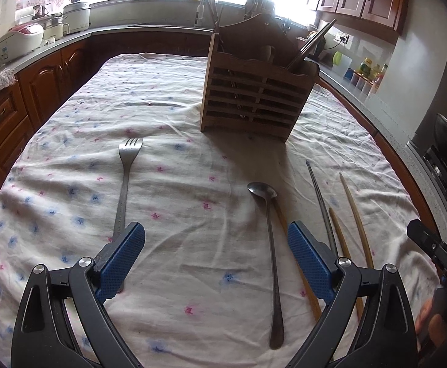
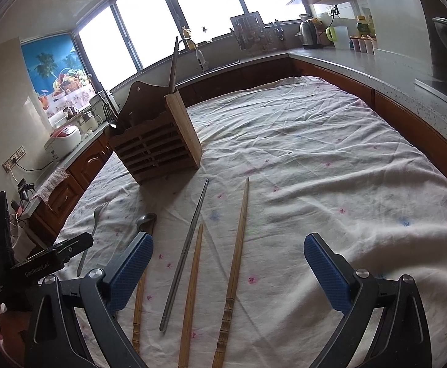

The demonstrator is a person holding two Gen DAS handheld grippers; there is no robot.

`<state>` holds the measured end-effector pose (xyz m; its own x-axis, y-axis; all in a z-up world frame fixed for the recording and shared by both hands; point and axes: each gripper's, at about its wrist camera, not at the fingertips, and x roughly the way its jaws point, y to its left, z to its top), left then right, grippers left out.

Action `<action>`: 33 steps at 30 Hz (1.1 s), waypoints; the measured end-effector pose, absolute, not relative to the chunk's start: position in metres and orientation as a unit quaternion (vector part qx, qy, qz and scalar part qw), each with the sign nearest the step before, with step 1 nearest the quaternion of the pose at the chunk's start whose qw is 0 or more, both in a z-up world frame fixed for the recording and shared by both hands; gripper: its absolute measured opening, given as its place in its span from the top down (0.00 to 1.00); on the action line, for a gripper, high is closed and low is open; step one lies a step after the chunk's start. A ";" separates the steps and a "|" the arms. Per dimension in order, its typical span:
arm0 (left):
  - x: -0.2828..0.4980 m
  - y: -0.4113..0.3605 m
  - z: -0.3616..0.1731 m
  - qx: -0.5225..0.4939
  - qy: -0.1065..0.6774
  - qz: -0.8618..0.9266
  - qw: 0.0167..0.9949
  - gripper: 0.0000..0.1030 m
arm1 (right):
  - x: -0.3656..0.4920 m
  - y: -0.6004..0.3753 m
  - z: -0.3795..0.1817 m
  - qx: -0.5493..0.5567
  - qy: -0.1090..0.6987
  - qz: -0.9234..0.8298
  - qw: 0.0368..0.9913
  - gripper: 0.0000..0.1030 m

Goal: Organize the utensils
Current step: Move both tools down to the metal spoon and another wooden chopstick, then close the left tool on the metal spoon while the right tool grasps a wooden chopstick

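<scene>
Both my left claw (image 1: 215,256) and my right claw (image 2: 228,268) hang spread apart and empty above the cloth-covered tabletop (image 1: 177,116). The fork (image 1: 127,178) and spoon (image 1: 269,245) lie lengthwise, tines and bowl pointing away toward the wooden holder (image 1: 254,98). To their right, the metal chopstick (image 2: 185,251) and wooden chopsticks (image 2: 234,266) run roughly parallel, tips toward the holder.

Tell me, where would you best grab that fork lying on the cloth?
Probably at mid-handle, from straight above. The fork lies flat on the tablecloth, tines toward the wooden holder; the open left tool should close across its thin handle.
</scene>
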<state>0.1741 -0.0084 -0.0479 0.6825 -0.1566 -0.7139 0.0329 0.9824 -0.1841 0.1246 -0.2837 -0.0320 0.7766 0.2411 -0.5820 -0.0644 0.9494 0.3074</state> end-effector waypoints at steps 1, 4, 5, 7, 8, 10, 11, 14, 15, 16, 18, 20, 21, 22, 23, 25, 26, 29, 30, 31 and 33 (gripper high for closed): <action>0.175 -0.009 -0.049 -0.077 0.397 -0.053 0.913 0.07 | 0.125 -0.283 -0.033 0.133 0.325 0.082 0.933 0.04; 0.179 -0.010 -0.051 -0.077 0.402 -0.055 0.911 0.07 | 0.130 -0.281 -0.035 0.127 0.331 0.081 0.932 0.06; 0.180 -0.011 -0.052 -0.076 0.404 -0.056 0.910 0.07 | 0.131 -0.280 -0.036 0.127 0.333 0.082 0.931 0.08; 0.182 -0.012 -0.054 -0.075 0.406 -0.057 0.909 0.07 | 0.135 -0.279 -0.037 0.124 0.338 0.080 0.930 0.12; 0.183 -0.013 -0.054 -0.073 0.407 -0.059 0.908 0.08 | 0.137 -0.279 -0.038 0.123 0.340 0.079 0.929 0.16; 0.186 -0.015 -0.055 -0.070 0.411 -0.063 0.907 0.13 | 0.142 -0.279 -0.039 0.121 0.346 0.078 0.927 0.21; 0.188 -0.017 -0.056 -0.069 0.414 -0.066 0.905 0.15 | 0.145 -0.278 -0.040 0.121 0.350 0.078 0.926 0.24; 0.195 -0.021 -0.060 -0.065 0.424 -0.075 0.900 0.22 | 0.155 -0.276 -0.042 0.118 0.362 0.082 0.921 0.34; 0.198 -0.023 -0.061 -0.063 0.427 -0.078 0.899 0.24 | 0.159 -0.275 -0.043 0.116 0.366 0.083 0.920 0.38; 0.201 -0.025 -0.062 -0.060 0.431 -0.082 0.897 0.26 | 0.163 -0.274 -0.044 0.113 0.369 0.083 0.919 0.39; 0.207 -0.030 -0.064 -0.056 0.438 -0.091 0.893 0.31 | 0.171 -0.273 -0.045 0.110 0.375 0.083 0.917 0.44; 0.213 -0.036 -0.065 -0.049 0.444 -0.094 0.890 0.37 | 0.179 -0.272 -0.046 0.106 0.382 0.081 0.914 0.49; 0.217 -0.038 -0.066 -0.046 0.448 -0.097 0.888 0.40 | 0.184 -0.272 -0.047 0.103 0.386 0.080 0.913 0.53; 0.220 -0.040 -0.068 -0.044 0.453 -0.102 0.885 0.45 | 0.188 -0.272 -0.048 0.102 0.389 0.079 0.912 0.54; 0.224 -0.042 -0.069 -0.043 0.457 -0.104 0.882 0.47 | 0.192 -0.271 -0.049 0.101 0.395 0.079 0.910 0.55; 0.229 -0.046 -0.072 -0.038 0.465 -0.111 0.878 0.53 | 0.200 -0.272 -0.052 0.101 0.402 0.079 0.907 0.59; 0.232 -0.048 -0.073 -0.036 0.469 -0.114 0.875 0.54 | 0.203 -0.271 -0.053 0.099 0.404 0.079 0.906 0.61; 0.236 -0.054 -0.076 -0.029 0.475 -0.121 0.871 0.59 | 0.211 -0.271 -0.055 0.096 0.408 0.077 0.905 0.61; 0.237 -0.056 -0.076 -0.025 0.474 -0.121 0.872 0.59 | 0.214 -0.271 -0.056 0.095 0.408 0.077 0.905 0.61; 0.238 -0.057 -0.076 -0.023 0.474 -0.121 0.872 0.61 | 0.217 -0.271 -0.056 0.092 0.409 0.076 0.905 0.62; 0.241 -0.060 -0.076 -0.017 0.475 -0.119 0.872 0.66 | 0.224 -0.270 -0.057 0.089 0.413 0.076 0.903 0.65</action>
